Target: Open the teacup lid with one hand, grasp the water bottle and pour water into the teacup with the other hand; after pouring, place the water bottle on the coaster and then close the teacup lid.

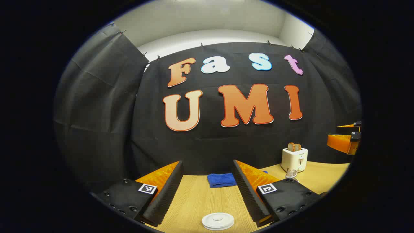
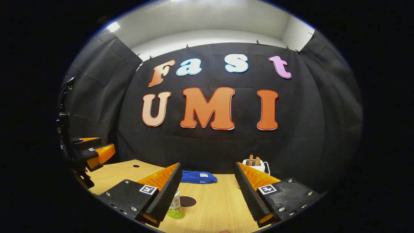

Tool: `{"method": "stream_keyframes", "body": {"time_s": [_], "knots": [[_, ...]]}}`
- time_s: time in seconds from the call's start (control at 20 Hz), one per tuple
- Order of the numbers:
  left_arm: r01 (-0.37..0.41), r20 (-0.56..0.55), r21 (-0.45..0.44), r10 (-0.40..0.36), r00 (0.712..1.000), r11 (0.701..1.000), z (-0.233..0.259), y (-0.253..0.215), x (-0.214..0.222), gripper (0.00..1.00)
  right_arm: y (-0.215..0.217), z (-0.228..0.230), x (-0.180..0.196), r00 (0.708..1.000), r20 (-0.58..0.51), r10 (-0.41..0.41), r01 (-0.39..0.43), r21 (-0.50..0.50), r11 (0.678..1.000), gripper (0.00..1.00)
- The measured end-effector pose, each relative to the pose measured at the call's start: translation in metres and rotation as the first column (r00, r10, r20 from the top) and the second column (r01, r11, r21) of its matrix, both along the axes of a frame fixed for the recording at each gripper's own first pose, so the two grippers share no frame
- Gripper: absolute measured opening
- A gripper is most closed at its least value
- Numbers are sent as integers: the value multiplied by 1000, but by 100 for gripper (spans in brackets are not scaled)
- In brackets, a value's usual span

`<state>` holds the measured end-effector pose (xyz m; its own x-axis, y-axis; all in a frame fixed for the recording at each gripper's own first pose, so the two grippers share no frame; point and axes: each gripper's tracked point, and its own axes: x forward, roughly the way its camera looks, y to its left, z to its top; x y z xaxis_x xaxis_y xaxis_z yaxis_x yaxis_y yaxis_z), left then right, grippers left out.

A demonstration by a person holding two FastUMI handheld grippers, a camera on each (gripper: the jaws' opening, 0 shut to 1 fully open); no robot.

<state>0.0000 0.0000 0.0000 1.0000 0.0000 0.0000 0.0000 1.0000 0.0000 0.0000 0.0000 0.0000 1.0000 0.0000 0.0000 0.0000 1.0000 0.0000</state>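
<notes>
We see the left tongs (image 1: pixel 207 191) wide above the desk (image 1: pixel 197 200), the white teacup lid (image 1: pixel 217 221) near, between them. Right tongs (image 2: pixel 207 191) wide too; water bottle (image 2: pixel 175 205) just beside their left finger, dark coaster (image 2: pixel 188 201) next to it.

Even, fairly bright overhead light, a glare patch on the pale ceiling (image 2: pixel 113 26) at 11 o'clock in the right gripper view, soft faint shadows on the wooden table (image 1: pixel 197 200), sharp centre focus — strong fisheye bending and dimming toward the rims, mild softness at 3 and 9 o'clock
</notes>
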Motion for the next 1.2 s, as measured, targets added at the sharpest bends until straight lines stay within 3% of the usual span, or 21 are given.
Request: {"method": "stream_keyframes", "body": {"time_s": [0.8, 1.2], "knots": [[25, -1, 17, -25, 1000, 1000, -4, -2, -4, 98, 4, -11, -6, 1000, -16, 16, -16, 2, 1000, 97], [54, -90, -41, -57, 994, 998, -39, -14, -9, 97, 3, -23, -7, 999, -30, 19, -19, 15, 1000, 98]]}}
